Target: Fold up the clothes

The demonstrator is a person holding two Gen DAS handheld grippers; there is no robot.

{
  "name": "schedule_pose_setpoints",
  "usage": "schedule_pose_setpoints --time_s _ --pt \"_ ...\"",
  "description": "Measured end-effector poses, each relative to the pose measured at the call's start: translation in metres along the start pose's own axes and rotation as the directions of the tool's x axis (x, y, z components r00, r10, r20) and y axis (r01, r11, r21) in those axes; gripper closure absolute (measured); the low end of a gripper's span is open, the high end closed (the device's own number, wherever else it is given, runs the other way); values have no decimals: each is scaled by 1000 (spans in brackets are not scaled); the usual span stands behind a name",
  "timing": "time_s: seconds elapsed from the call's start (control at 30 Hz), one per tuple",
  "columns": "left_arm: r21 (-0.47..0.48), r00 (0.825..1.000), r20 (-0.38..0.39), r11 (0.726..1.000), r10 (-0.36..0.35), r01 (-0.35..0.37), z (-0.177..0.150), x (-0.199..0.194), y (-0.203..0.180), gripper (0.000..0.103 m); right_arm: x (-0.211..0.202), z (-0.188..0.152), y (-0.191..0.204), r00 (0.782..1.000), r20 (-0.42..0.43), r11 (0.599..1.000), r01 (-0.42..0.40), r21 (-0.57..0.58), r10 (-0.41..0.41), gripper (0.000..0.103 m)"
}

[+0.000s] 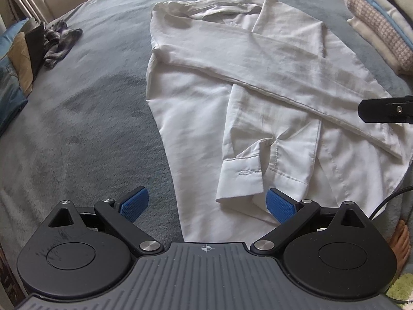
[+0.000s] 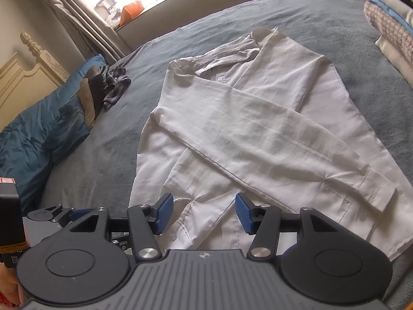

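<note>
A white button shirt [image 1: 196,95] [image 2: 258,108] lies flat on the grey blanket, collar at the far end, both sleeves folded across its front. My left gripper [image 1: 207,204] is open above the near hem, one blue pad over the blanket, the other beside the lower sleeve's cuff [image 1: 240,178]. Nothing is between its fingers. In the right wrist view my right gripper [image 2: 204,214] is open over the shirt's near hem, holding nothing. The right gripper's black body [image 1: 387,109] shows at the right edge of the left wrist view. The left gripper [image 2: 56,213] shows low at the left of the right wrist view.
A stack of folded clothes [image 1: 379,25] [image 2: 389,23] stands at the far right. A crumpled dark garment [image 1: 60,44] [image 2: 114,85] and blue bedding [image 2: 44,129] lie at the left. A cream headboard [image 2: 23,75] and curtains [image 2: 77,13] are behind. A bare foot [image 1: 401,245] shows at the lower right.
</note>
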State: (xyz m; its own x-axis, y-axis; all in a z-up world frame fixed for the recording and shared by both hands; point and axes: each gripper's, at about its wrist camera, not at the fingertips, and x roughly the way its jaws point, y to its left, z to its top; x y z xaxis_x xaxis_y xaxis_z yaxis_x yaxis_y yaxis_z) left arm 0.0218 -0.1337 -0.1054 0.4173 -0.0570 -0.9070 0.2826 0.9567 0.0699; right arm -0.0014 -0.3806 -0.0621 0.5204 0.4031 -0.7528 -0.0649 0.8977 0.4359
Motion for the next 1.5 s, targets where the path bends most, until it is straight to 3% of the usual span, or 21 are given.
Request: schedule_pose_setpoints --time_s 0.47,1.23,1.5 --pt "-9 1000 -8 1000 23 -23 -1 3 4 4 1 -1 2 1000 -6 1000 5 -7 -5 46" --pt "52 998 25 997 55 -56 -3 1 -2 4 4 -5 5 1000 -16 1000 12 -14 -12 46" --pt "80 997 -22 994 80 -78 -12 12 2 3 6 -6 6 1000 -16 1000 22 -17 -22 46"
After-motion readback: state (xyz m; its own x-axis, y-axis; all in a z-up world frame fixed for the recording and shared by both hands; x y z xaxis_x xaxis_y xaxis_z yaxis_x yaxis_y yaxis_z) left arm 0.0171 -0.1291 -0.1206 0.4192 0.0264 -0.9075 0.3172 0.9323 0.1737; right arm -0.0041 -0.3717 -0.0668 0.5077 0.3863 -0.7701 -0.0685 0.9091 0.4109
